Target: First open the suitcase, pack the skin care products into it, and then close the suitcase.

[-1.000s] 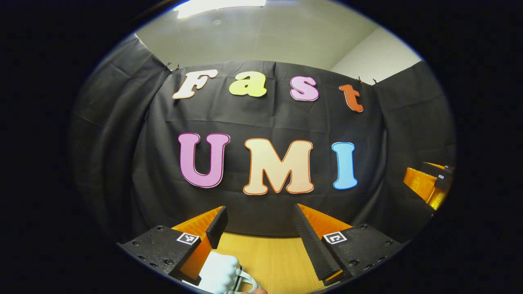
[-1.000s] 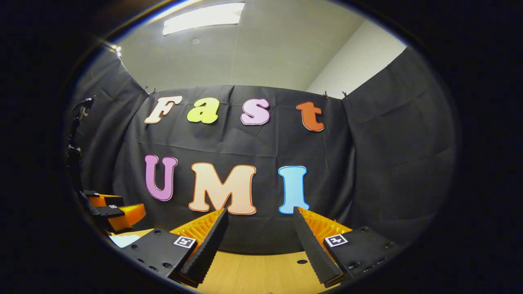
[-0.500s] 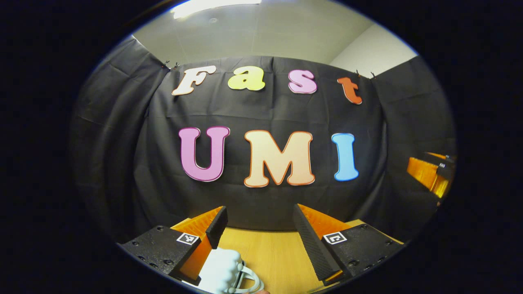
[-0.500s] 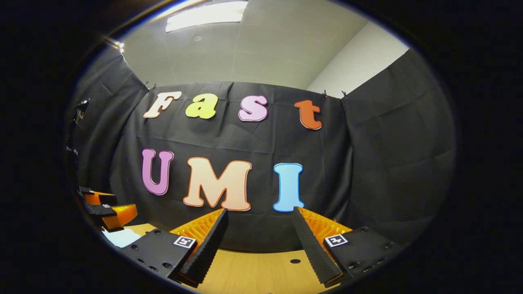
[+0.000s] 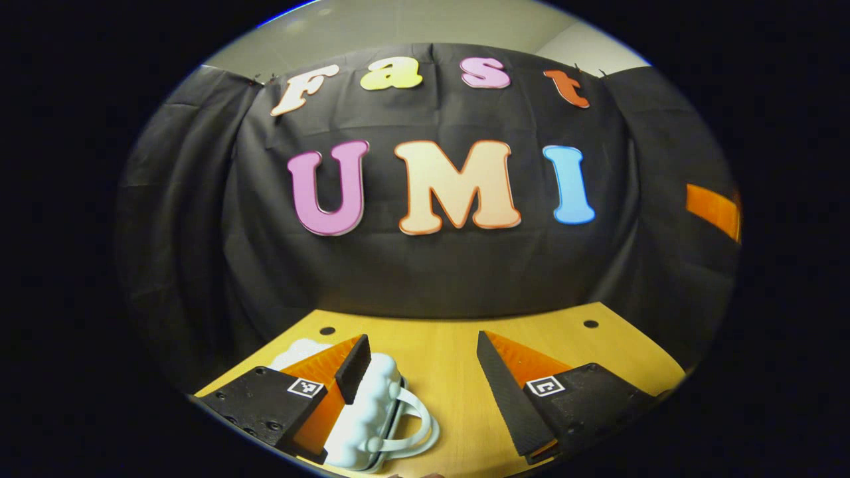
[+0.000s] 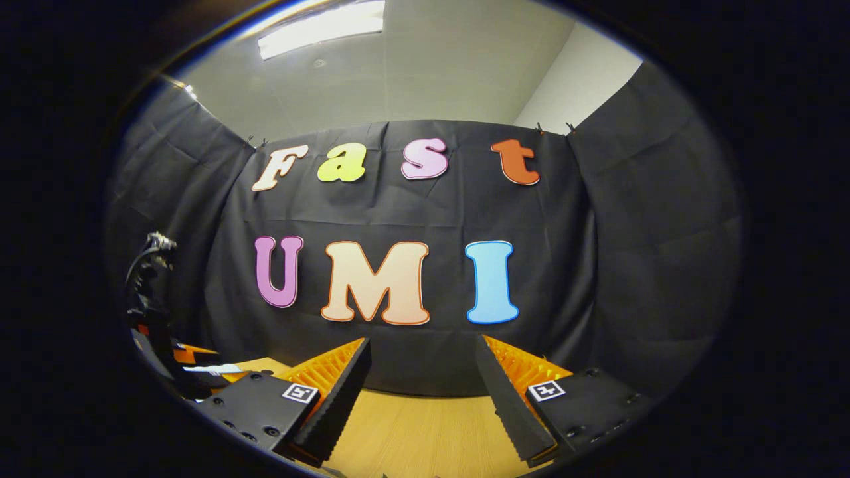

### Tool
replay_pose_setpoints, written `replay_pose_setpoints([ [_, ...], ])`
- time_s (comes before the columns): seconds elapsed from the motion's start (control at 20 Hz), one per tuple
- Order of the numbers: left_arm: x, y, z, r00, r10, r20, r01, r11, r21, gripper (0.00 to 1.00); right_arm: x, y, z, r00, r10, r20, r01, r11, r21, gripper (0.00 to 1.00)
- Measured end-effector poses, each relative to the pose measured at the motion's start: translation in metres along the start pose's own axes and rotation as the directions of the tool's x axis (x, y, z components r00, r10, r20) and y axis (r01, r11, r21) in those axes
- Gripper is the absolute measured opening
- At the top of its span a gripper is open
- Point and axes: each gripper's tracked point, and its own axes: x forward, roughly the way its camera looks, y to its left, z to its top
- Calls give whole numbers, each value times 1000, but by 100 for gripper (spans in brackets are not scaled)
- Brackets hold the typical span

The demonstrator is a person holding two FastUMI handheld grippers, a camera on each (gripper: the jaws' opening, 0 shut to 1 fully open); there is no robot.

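A small white suitcase with a ribbed shell and a pale handle lies on the wooden table, at the bottom left of the left gripper view. It looks closed. My left gripper is open above the table; its left finger partly covers the suitcase, and the handle lies between the fingers, untouched. My right gripper is open with nothing between its fingers, held over the table. The left gripper also appears low at the far left of the right gripper view.
Black cloth walls close the booth on the far side and both sides. Two small round holes sit in the tabletop near the back wall. A piece of the right gripper pokes in at the right edge.
The left gripper has tipped downward, bringing much more of the table and the suitcase into its view. The right gripper has turned slightly; the left gripper sits lower in its view.
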Motion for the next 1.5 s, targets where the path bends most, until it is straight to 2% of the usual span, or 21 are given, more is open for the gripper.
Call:
replay_pose_setpoints([
  [0.1,8,-3,-41,993,-37,-115,36,999,-12,94,-4,0,6,1000,-21,15,21,1000,-4,98],
  [0.25,14,-11,-85,967,-91,-239,70,993,-91,93,-6,1,3,999,-51,7,52,998,-43,98],
  [0.45,28,-15,-122,932,-102,-346,68,992,-108,95,-14,5,5,996,-84,-8,84,995,-47,98],
  [0.55,35,-23,-132,920,-129,-370,95,989,-109,95,-15,4,3,995,-97,-10,96,992,-80,98],
  [0.75,46,-29,-155,885,-121,-451,85,991,-99,95,-16,9,-2,995,-94,-34,90,991,-102,98],
  [0.9,50,-24,-168,868,-93,-487,58,995,-86,96,-15,8,-10,994,-98,-53,92,989,-112,98],
  [1.15,55,-13,-204,812,-71,-580,27,996,-84,95,-14,14,-15,995,-75,-64,67,990,-125,98],
  [1.25,55,-17,-214,785,-101,-611,52,994,-97,87,-13,14,-17,995,-72,-69,63,990,-127,98],
  [1.35,59,-11,-218,782,-84,-617,59,996,-61,77,-13,13,-15,995,-73,-64,66,991,-115,98],
  [1.45,60,-1,-219,777,-49,-628,45,999,-22,62,-12,13,-12,996,-72,-53,65,991,-119,98],
  [1.5,59,7,-220,769,-28,-638,36,999,-2,43,-12,12,-13,996,-70,-51,63,990,-127,98],
])
